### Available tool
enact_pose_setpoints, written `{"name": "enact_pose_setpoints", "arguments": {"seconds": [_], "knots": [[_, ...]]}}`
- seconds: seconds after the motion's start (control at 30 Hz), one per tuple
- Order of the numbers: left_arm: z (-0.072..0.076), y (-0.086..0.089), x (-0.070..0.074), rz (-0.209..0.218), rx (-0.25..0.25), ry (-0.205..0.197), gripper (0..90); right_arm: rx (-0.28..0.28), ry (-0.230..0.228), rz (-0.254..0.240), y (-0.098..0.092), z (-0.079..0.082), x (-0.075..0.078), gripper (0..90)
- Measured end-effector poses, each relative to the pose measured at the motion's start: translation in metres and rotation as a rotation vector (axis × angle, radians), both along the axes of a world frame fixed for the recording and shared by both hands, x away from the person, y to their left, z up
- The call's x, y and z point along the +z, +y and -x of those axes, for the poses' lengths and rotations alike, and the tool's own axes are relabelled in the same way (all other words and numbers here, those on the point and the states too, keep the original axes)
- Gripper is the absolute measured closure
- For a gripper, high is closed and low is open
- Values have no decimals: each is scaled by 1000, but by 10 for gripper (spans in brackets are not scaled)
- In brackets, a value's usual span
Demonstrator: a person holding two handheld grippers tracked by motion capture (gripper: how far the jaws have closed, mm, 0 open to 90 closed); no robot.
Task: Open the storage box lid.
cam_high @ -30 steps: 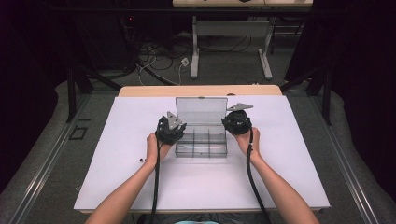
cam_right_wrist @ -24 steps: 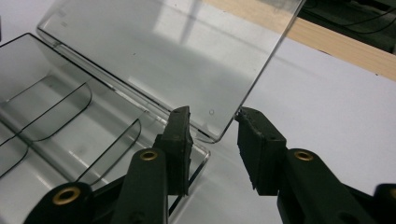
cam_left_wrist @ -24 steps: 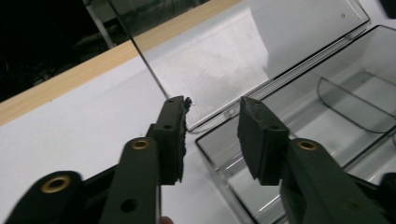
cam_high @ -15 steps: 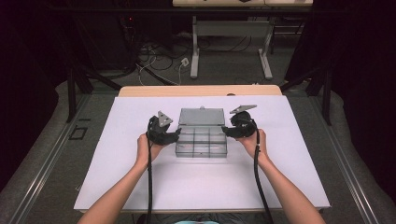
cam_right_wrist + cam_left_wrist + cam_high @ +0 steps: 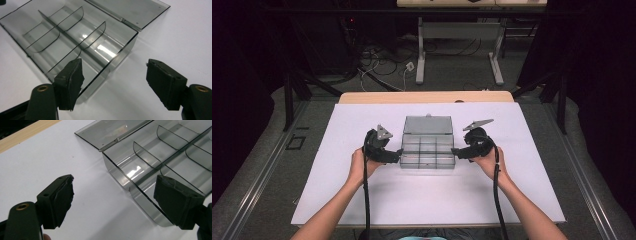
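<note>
A smoky clear plastic compartment box point(image 5: 427, 150) sits mid-table, its lid point(image 5: 428, 125) folded flat behind it. My left gripper point(image 5: 400, 153) is at the box's left end and my right gripper point(image 5: 454, 151) at its right end, both pointing inward. In the left gripper view the jaws have just been opening; the left gripper point(image 5: 120, 200) straddles the box point(image 5: 155, 157) end wall without pressing it. The right gripper point(image 5: 117, 83) has likewise just been opening, with the box point(image 5: 75, 32) wall between its pads point(image 5: 71, 82), untouched. The compartments look empty.
A white sheet point(image 5: 427, 205) covers the table, with a wooden strip point(image 5: 427, 96) at the far edge. Beyond the table, cables and the legs of another table point(image 5: 421, 55) stand on the floor. White surface spreads on both sides of the box.
Both grippers have drawn outward from the box and their jaws have spread. The lid, raised a second ago, now lies flat behind the box.
</note>
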State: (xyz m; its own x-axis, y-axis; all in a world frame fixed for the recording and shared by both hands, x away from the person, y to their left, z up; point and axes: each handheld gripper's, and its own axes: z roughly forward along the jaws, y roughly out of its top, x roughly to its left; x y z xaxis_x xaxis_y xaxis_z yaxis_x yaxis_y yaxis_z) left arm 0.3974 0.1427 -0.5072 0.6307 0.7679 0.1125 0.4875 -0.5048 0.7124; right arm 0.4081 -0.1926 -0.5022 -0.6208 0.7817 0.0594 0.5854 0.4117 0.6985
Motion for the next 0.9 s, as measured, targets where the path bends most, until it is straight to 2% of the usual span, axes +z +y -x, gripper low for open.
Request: {"name": "enact_pose_setpoints", "arguments": {"seconds": [0.1, 0.23, 0.53, 0.63, 0.8, 0.9], "knots": [[7, 5, 2, -13, -5, 2, 147, 23, -14, 17, -4, 10, 3, 284], [15, 12, 3, -14, 1, 6, 125, 32, -16, -6, -10, 19, 7, 257], [22, 31, 7, -27, 23, 10, 99, 56, -12, -26, -23, 35, 11, 220], [24, 35, 7, -31, 32, 19, 85, 68, 4, -26, -28, 41, 13, 193], [28, 41, 5, -36, 40, 35, 65, 69, 4, -35, -33, 50, 10, 156], [31, 44, 6, -37, 46, 29, 65, 78, 12, -38, -36, 55, 9, 128]]}}
